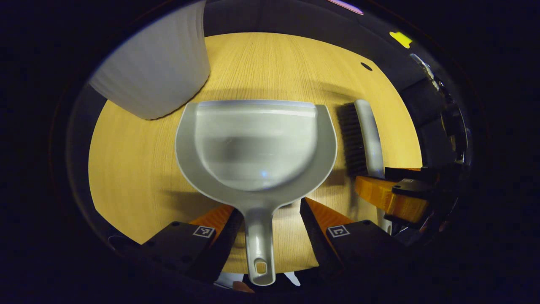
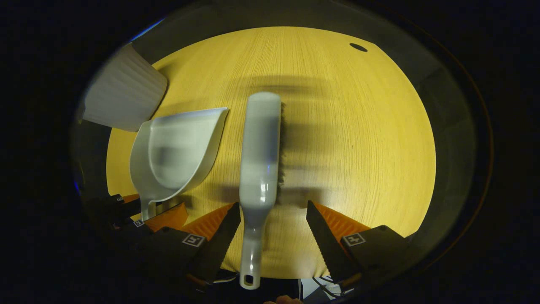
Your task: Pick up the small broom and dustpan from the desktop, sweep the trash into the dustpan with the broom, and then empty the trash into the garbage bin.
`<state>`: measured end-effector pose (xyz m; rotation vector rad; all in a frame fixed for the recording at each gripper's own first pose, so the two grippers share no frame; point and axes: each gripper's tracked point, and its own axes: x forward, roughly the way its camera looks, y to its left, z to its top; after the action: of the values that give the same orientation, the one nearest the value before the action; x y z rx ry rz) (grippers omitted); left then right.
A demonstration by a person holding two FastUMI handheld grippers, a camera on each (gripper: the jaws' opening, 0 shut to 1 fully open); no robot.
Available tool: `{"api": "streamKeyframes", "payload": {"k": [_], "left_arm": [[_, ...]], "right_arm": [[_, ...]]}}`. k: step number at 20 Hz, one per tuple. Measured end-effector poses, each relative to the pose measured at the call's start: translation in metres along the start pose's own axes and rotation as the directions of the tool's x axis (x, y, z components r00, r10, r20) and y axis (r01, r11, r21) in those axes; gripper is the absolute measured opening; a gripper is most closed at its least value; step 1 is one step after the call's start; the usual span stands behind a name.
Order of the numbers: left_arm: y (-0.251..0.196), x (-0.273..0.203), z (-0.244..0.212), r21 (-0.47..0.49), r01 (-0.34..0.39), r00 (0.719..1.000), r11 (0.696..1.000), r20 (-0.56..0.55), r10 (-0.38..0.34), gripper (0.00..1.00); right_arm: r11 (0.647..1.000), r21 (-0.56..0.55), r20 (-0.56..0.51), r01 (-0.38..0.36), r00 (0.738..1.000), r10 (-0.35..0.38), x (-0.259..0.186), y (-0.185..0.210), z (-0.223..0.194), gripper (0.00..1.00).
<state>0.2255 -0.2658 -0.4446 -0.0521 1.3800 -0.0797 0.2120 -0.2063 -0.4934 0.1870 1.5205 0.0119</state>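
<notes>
Dustpan [image 1: 255, 143] near table's [image 1: 126, 169] left edge, broom [image 2: 259, 147] just right of it. Left gripper [image 1: 265, 219] and right gripper [image 2: 272, 223] open, straddling handles, gripping nothing. Advise centring handles, then closing squarely.

The grey dustpan [image 1: 255, 143] lies flat, its handle between the left jaws. The grey broom [image 2: 259, 160] lies on its side, dark bristles sideways, its handle between the right jaws. The white bin [image 1: 158, 63] stands beyond the left jaws.
</notes>
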Motion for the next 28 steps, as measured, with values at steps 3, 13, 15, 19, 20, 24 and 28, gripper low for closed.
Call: {"api": "streamKeyframes", "payload": {"k": [3,13,15,19,20,24,28], "left_arm": [[0.002,-0.016,-0.002,-0.001,0.0,1.0,1.0,0.031,0.0,0.8],[-0.009,-0.106,-0.031,0.06,0.035,0.957,0.998,0.286,-0.051,0.8],[-0.009,-0.128,-0.033,0.092,0.018,0.921,0.996,0.385,-0.052,0.8],[-0.013,-0.184,-0.041,0.099,0.003,0.783,0.995,0.619,-0.063,0.81],[-0.013,-0.203,-0.04,0.089,0.0,0.735,0.996,0.675,-0.061,0.79],[-0.002,-0.29,-0.043,0.083,0.008,0.474,0.996,0.877,-0.077,0.79],[0.013,-0.337,-0.067,0.093,-0.038,0.258,0.995,0.963,-0.08,0.78]], "right_arm": [[1.0,0.01,0.021,-0.011,1.0,0.011,-0.014,0.002,0.0,1.0],[0.997,-0.015,0.294,-0.079,0.953,0.08,-0.119,0.023,-0.009,1.0],[0.992,-0.047,0.363,-0.114,0.924,0.123,-0.15,0.035,-0.013,1.0],[0.982,-0.172,0.589,-0.082,0.79,0.17,-0.215,0.047,-0.008,1.0],[0.977,-0.211,0.647,-0.035,0.744,0.167,-0.234,0.048,-0.005,1.0],[0.971,-0.229,0.891,0.069,0.416,0.181,-0.324,0.064,-0.003,0.99],[0.99,-0.111,0.972,0.084,0.215,0.09,-0.356,0.073,-0.016,0.98]]}}
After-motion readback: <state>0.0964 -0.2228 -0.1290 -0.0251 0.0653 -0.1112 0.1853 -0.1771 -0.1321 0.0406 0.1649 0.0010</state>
